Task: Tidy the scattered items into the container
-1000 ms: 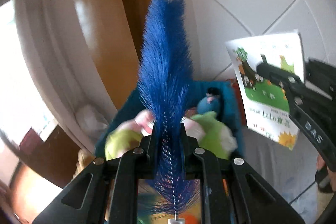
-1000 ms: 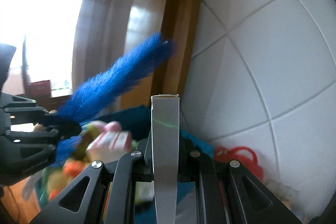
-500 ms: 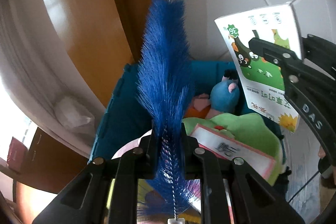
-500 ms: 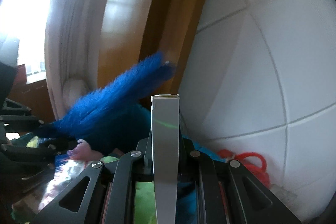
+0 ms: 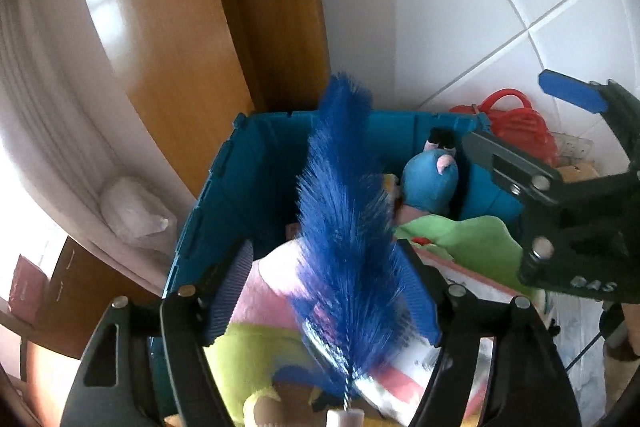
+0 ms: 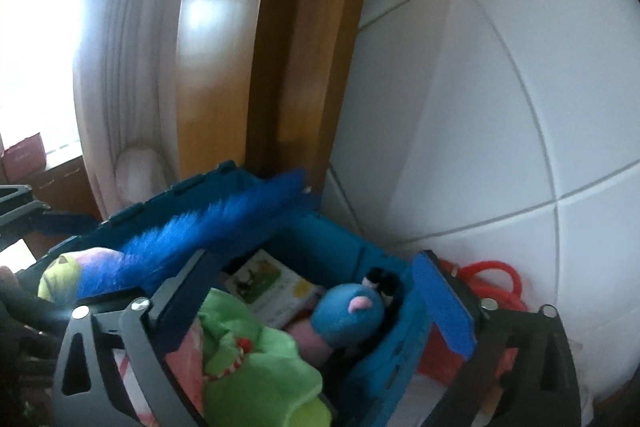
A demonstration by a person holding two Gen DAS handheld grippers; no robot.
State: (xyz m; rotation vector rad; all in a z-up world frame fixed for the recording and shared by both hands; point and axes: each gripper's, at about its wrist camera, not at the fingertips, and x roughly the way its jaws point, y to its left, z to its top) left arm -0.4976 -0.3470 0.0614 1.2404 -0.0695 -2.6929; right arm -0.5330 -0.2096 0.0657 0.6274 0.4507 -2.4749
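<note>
A teal crate (image 5: 224, 183) stands in the corner, holding a blue plush (image 5: 430, 183), green cloth (image 5: 472, 243) and pink and yellow soft toys. A blue bottle brush (image 5: 344, 211) lies over the crate between the open jaws of my left gripper (image 5: 328, 291), which do not clamp it. My right gripper (image 6: 316, 303) is open and empty above the crate; it shows at the right in the left wrist view (image 5: 560, 167). A picture book (image 6: 272, 287) lies inside the crate (image 6: 344, 251) by the blue plush (image 6: 348, 315); the brush (image 6: 200, 235) rests along the crate's left wall.
A wooden door frame (image 5: 260, 7) and white tiled wall (image 5: 460, 7) stand behind the crate. A red item (image 5: 516, 123) lies to the crate's right. A white curtain (image 5: 48, 107) hangs at the left.
Both grippers have lowered over the crate and opened. The left let go of the brush; the right let go of the picture book, which now lies in the crate.
</note>
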